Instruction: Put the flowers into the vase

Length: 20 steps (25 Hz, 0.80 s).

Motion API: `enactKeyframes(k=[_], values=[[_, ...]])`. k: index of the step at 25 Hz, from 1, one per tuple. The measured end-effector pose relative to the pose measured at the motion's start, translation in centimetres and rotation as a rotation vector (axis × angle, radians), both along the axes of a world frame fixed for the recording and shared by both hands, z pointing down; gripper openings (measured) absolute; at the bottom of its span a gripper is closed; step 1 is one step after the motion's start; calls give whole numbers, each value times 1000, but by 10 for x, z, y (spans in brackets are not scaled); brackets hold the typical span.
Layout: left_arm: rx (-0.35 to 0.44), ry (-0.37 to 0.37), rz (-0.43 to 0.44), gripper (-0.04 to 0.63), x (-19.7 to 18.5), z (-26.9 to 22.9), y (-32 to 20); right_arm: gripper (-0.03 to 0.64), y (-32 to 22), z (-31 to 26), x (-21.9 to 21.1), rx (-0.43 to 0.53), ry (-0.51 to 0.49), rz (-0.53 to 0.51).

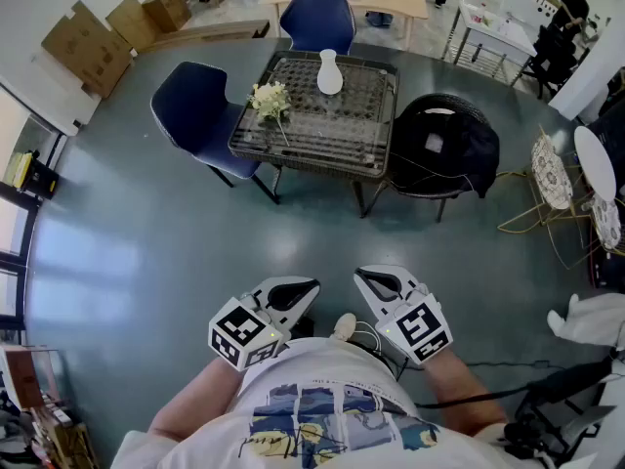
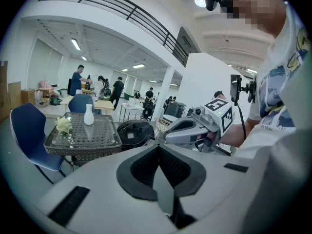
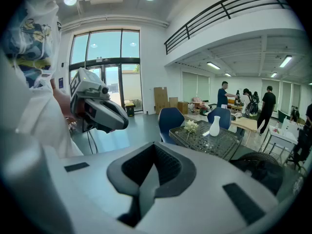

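Note:
A small bunch of cream flowers (image 1: 270, 98) lies on the left part of a dark wicker table with a glass top (image 1: 303, 154), far ahead of me. A white vase (image 1: 330, 74) stands upright near the table's far edge, apart from the flowers. I hold both grippers close to my body, well short of the table. The left gripper (image 1: 305, 286) and the right gripper (image 1: 363, 276) are shut with nothing in them. The left gripper view shows the flowers (image 2: 64, 125), the vase (image 2: 88, 115) and the right gripper (image 2: 168, 136). The right gripper view shows the flowers (image 3: 190, 126) and the vase (image 3: 215, 126).
Blue chairs stand at the table's left (image 1: 195, 106) and far side (image 1: 317, 20). A black chair with dark cloth on it (image 1: 444, 145) is at its right. Cardboard boxes (image 1: 88, 42) lean at the back left. White wire chairs (image 1: 552, 174) stand at the right. Grey floor lies between me and the table.

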<state>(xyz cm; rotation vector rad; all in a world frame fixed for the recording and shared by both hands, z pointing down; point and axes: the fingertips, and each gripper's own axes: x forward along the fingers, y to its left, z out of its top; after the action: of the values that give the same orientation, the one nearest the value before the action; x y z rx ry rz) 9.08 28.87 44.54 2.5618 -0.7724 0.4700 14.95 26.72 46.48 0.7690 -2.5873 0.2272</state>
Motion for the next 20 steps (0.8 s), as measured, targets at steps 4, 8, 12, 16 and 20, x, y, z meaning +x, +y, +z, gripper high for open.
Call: enactKeyframes(k=[4, 8, 12, 16, 20], values=[[5, -11, -12, 9, -3, 3, -4, 10, -5, 7, 2, -7, 8, -13], [-2, -5, -28, 9, -12, 2, -16, 11, -19, 15, -5, -37, 23, -30], [-11, -10, -6, 9, -22, 8, -36, 11, -45, 20, -16, -44, 40, -23], [1, 12, 24, 9, -35, 10, -78, 12, -83, 22, -29, -40, 68, -5], [21, 43, 62, 9, -56, 3, -127, 12, -134, 20, -55, -35, 80, 23]])
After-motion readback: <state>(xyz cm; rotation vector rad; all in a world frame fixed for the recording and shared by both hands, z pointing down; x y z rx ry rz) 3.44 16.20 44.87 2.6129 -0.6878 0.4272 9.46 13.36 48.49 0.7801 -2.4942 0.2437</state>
